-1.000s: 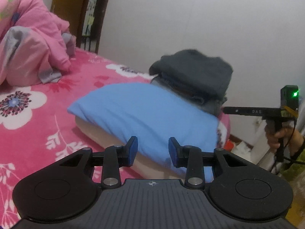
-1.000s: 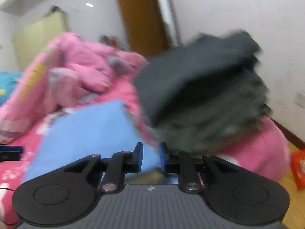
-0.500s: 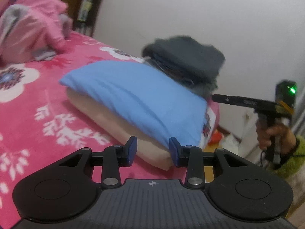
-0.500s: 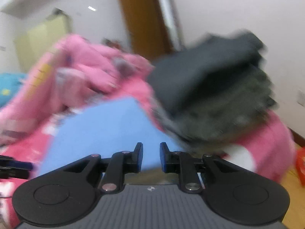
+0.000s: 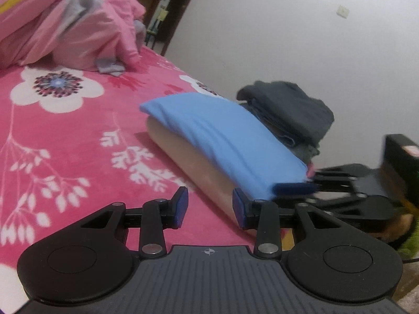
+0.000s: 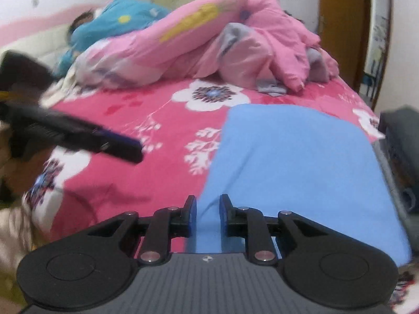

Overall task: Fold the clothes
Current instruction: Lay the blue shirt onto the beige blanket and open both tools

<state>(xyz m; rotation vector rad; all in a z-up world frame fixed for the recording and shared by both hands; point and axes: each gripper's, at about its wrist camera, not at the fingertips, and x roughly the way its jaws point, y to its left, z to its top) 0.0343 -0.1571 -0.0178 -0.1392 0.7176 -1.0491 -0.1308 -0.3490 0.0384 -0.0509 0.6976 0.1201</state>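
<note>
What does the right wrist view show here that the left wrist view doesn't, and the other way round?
Only the right wrist view shows the blue bedding at the head of the bed and the flat top of the blue garment from above. Only the left wrist view shows the beige layer under that blue garment, and the whole dark folded pile beyond it; the right view catches just its edge. Both show the pink flowered bedspread, the crumpled pink quilt, and both grippers, left and right, parted and empty.
</note>
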